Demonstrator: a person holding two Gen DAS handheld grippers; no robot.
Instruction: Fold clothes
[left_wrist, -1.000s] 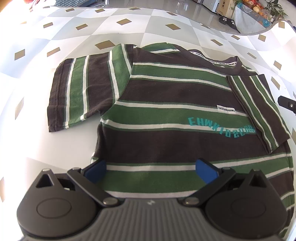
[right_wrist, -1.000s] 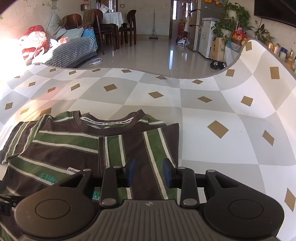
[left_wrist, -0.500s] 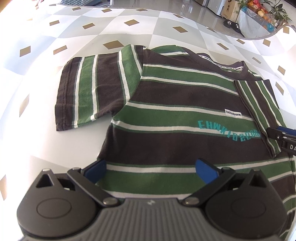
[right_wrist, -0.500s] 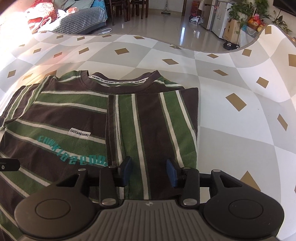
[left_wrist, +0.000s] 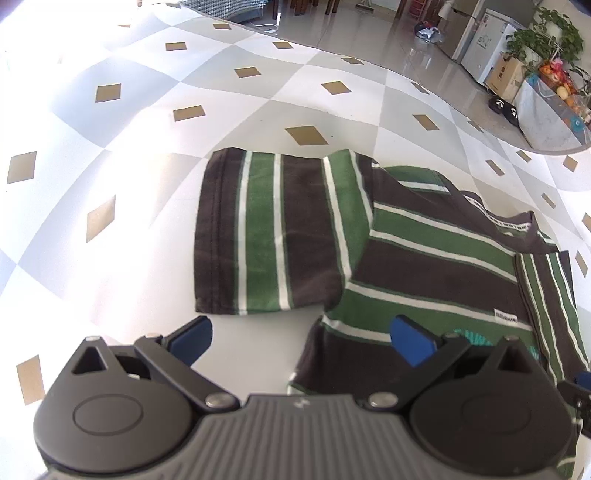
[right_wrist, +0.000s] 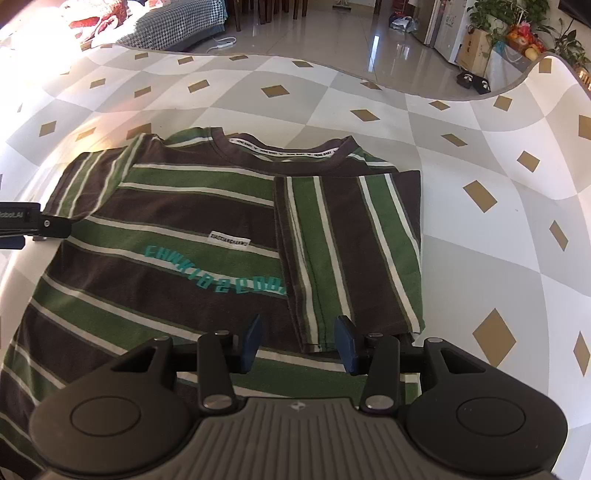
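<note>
A brown, green and white striped T-shirt (right_wrist: 207, 206) lies flat on the checked tablecloth, front up, with teal lettering. Its right sleeve (right_wrist: 351, 251) is folded in over the body. Its left sleeve (left_wrist: 273, 236) lies spread out flat to the side. My left gripper (left_wrist: 301, 341) is open and empty, just in front of the left sleeve's lower edge and armpit. My right gripper (right_wrist: 298, 345) is open and empty, over the folded sleeve's lower end. The left gripper also shows at the left edge of the right wrist view (right_wrist: 22, 225).
The tablecloth (left_wrist: 110, 140) is white and grey with gold diamonds and extends around the shirt. Beyond the table's far edge (right_wrist: 369, 79) are a tiled floor, a sofa, plants and a fridge.
My left gripper has moved left, from over the shirt's body to the spread-out left sleeve. My right gripper has pulled back and tilted down over the folded sleeve, opening a little wider.
</note>
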